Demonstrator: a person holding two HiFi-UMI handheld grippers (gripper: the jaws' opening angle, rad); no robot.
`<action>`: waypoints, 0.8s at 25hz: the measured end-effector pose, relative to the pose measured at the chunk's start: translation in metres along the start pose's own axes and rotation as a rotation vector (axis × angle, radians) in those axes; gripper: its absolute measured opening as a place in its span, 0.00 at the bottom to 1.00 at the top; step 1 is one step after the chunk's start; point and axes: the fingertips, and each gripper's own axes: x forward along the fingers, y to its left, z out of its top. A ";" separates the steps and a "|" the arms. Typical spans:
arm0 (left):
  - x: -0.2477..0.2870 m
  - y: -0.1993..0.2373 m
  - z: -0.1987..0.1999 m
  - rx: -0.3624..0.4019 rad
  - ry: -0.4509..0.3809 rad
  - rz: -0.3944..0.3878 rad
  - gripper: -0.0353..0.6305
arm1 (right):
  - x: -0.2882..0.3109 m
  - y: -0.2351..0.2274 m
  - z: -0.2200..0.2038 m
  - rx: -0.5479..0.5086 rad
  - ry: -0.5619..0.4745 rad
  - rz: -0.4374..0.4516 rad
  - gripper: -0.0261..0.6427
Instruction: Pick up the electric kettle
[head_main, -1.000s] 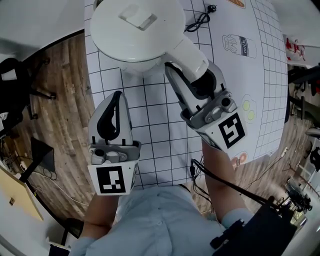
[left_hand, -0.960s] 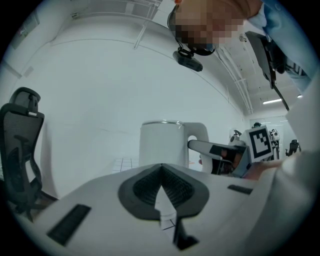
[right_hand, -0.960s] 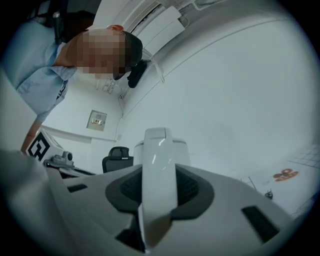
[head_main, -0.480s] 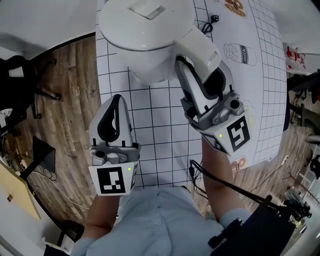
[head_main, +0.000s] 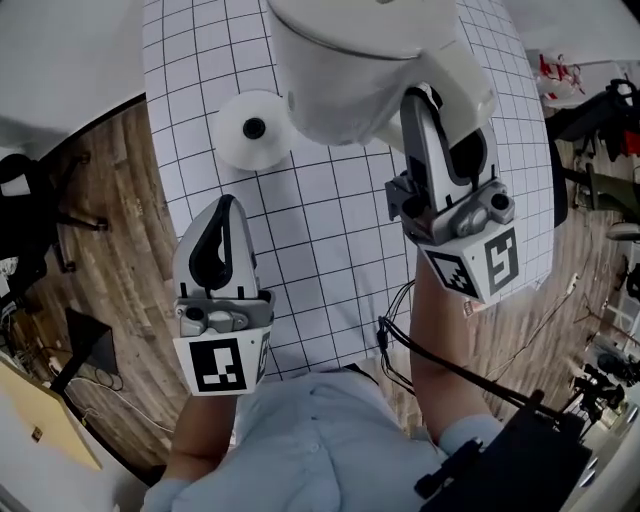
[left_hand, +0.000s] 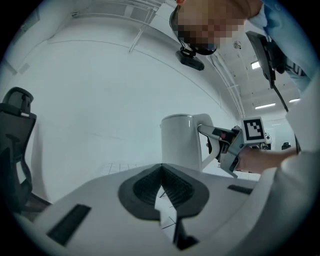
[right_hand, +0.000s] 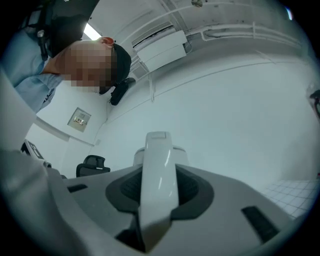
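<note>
The white electric kettle (head_main: 350, 70) hangs in the air above the gridded table (head_main: 300, 240), clear of its round white base (head_main: 252, 130). My right gripper (head_main: 440, 150) is shut on the kettle's handle (head_main: 465, 95); in the right gripper view the handle (right_hand: 159, 175) fills the space between the dark pads. My left gripper (head_main: 222, 215) is shut and holds nothing, hovering near the table's front left, short of the base. In the left gripper view the kettle (left_hand: 180, 142) stands upright ahead, with the right gripper (left_hand: 227, 147) on its handle.
Wooden floor borders the table on the left and right. A black office chair (head_main: 30, 200) stands at the left, and black equipment with cables (head_main: 530, 460) sits at the lower right. The person's light blue shirt (head_main: 310, 440) fills the bottom middle.
The right gripper has risen with the kettle, which has come off its base; the base now shows uncovered on the table. The left gripper has risen a little.
</note>
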 end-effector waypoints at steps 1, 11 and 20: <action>0.002 -0.005 -0.001 -0.001 0.003 -0.012 0.05 | -0.006 -0.007 -0.001 -0.007 0.008 -0.018 0.20; 0.021 -0.031 -0.017 -0.003 0.033 -0.099 0.05 | -0.051 -0.047 -0.040 -0.015 0.099 -0.139 0.20; 0.031 -0.033 -0.028 -0.001 0.065 -0.112 0.05 | -0.065 -0.057 -0.059 0.005 0.099 -0.149 0.20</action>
